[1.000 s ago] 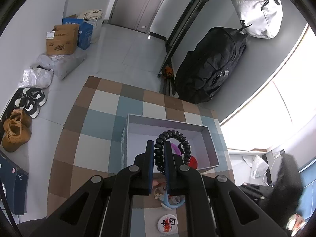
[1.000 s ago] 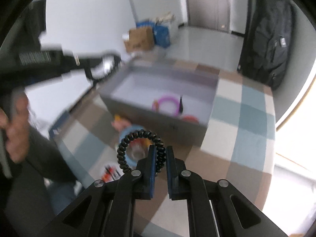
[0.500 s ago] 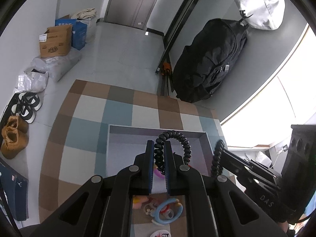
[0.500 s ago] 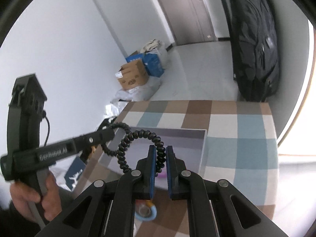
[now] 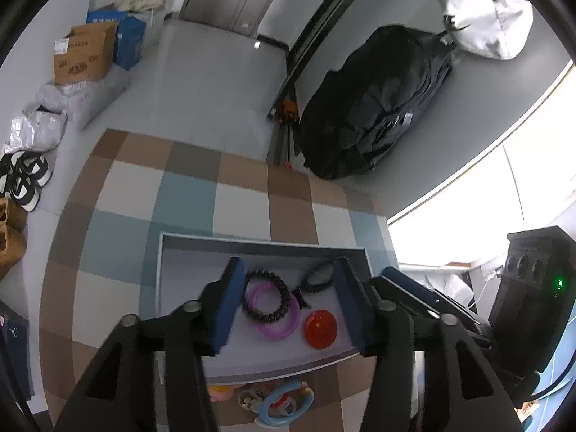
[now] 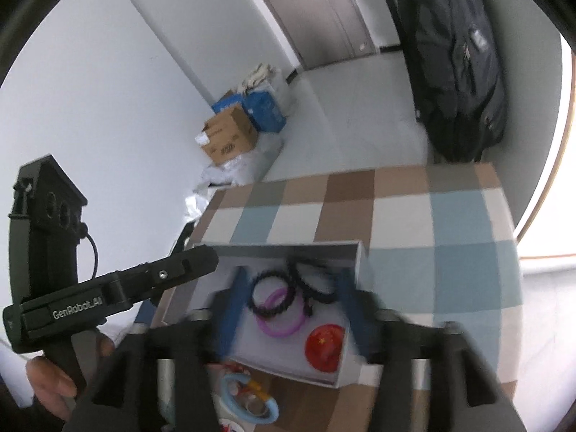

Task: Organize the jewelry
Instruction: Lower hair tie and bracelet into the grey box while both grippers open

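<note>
Checked tablecloth, grey box on it. Left gripper and right gripper both opening over the box, nothing between the jaws. Two black coil hair ties lie just below — light, springy, likely snaggy; pinch one loop edge.

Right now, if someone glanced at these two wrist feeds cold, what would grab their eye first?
The grey box on the checkered tablecloth, framed by both grippers with jaws opening and nothing between the pads. Inside lie two black spiral hair ties, one overlapping a purple ring, the other toward the far wall, and a red badge in the near right corner. A light blue ring sits outside, just in front of the box.
</note>
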`<move>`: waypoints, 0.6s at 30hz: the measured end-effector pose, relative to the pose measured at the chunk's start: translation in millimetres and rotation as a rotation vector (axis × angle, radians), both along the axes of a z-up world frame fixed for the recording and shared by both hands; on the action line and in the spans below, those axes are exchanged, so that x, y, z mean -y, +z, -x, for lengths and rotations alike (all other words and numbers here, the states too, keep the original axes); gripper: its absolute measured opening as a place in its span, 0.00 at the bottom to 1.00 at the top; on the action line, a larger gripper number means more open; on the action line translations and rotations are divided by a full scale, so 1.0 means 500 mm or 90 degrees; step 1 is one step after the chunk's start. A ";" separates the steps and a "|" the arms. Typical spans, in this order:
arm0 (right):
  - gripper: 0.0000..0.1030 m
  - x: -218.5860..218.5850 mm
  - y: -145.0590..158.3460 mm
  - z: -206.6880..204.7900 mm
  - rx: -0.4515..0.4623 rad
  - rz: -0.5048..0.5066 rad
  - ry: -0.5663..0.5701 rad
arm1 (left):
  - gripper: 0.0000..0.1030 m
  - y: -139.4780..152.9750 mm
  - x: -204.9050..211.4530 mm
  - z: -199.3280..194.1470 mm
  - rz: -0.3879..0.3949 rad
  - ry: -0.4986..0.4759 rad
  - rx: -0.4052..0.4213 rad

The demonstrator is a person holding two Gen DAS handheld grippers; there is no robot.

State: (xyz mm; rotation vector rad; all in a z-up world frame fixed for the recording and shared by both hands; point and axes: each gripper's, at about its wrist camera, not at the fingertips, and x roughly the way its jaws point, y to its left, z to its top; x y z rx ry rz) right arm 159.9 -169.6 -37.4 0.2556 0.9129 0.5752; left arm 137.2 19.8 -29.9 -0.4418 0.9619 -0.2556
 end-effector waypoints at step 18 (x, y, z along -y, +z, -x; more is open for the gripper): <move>0.99 0.021 0.055 0.085 0.094 0.050 0.005 | 0.54 0.029 0.008 0.058 -0.097 0.021 0.047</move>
